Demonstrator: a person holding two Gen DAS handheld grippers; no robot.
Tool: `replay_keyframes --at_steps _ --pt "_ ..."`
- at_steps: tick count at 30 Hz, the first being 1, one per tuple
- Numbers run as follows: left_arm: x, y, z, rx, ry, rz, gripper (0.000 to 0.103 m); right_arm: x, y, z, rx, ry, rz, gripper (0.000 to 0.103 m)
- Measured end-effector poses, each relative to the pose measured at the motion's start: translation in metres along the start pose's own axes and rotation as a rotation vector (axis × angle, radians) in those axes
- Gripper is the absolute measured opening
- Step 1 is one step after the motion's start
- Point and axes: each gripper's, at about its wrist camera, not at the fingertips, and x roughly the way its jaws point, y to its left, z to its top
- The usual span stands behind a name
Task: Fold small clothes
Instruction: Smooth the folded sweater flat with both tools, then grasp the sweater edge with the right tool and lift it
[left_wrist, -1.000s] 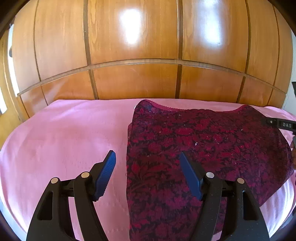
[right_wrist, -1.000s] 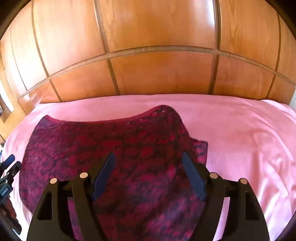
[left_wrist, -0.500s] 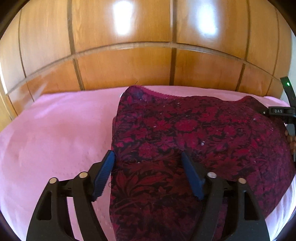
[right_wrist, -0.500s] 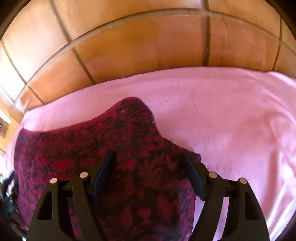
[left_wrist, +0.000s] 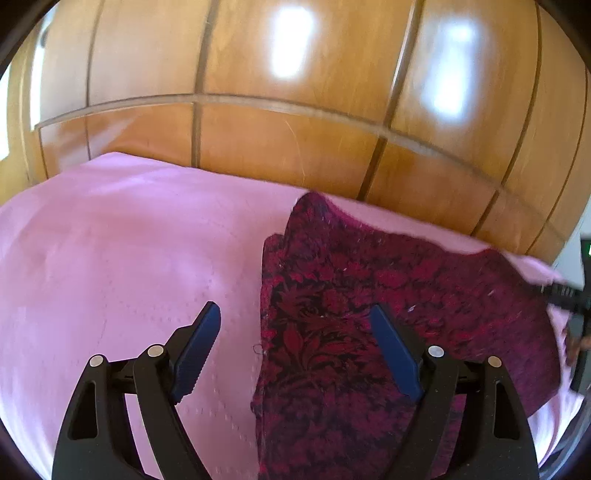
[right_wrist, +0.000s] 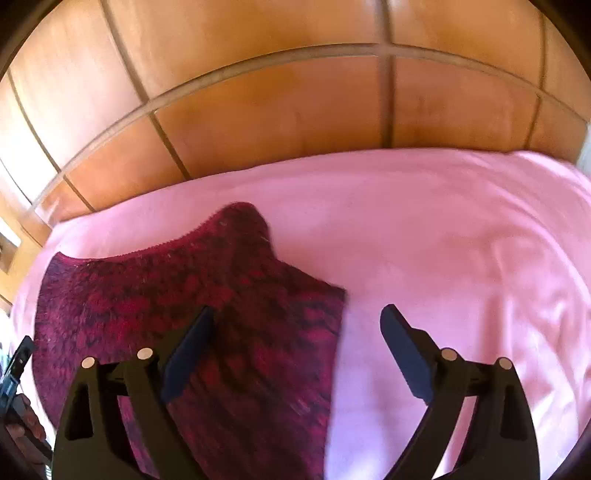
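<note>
Both grippers shifted outward, jaws opening, nothing held — left gripper (left_wrist: 295, 350) straddles left edge of crimson floral garment (left_wrist: 369, 314), right gripper (right_wrist: 295, 354) its right edge, garment flat on pink bedspread (left_wrist: 129, 258).

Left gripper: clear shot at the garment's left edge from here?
Probably yes. The left gripper, jaws opening, straddles the dark red garment's left edge on the pink sheet, nothing between them but cloth.
</note>
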Motion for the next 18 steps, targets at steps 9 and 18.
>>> replay_keyframes --at_steps 9,18 --pt "-0.023 -0.039 -0.014 0.060 0.018 -0.169 0.077 -0.014 -0.042 -0.059 0.188 0.066 0.282 0.093" --pt "0.000 -0.075 -0.033 0.099 0.131 -0.247 0.072 -0.025 -0.028 -0.107 0.148 0.115 0.419 0.085"
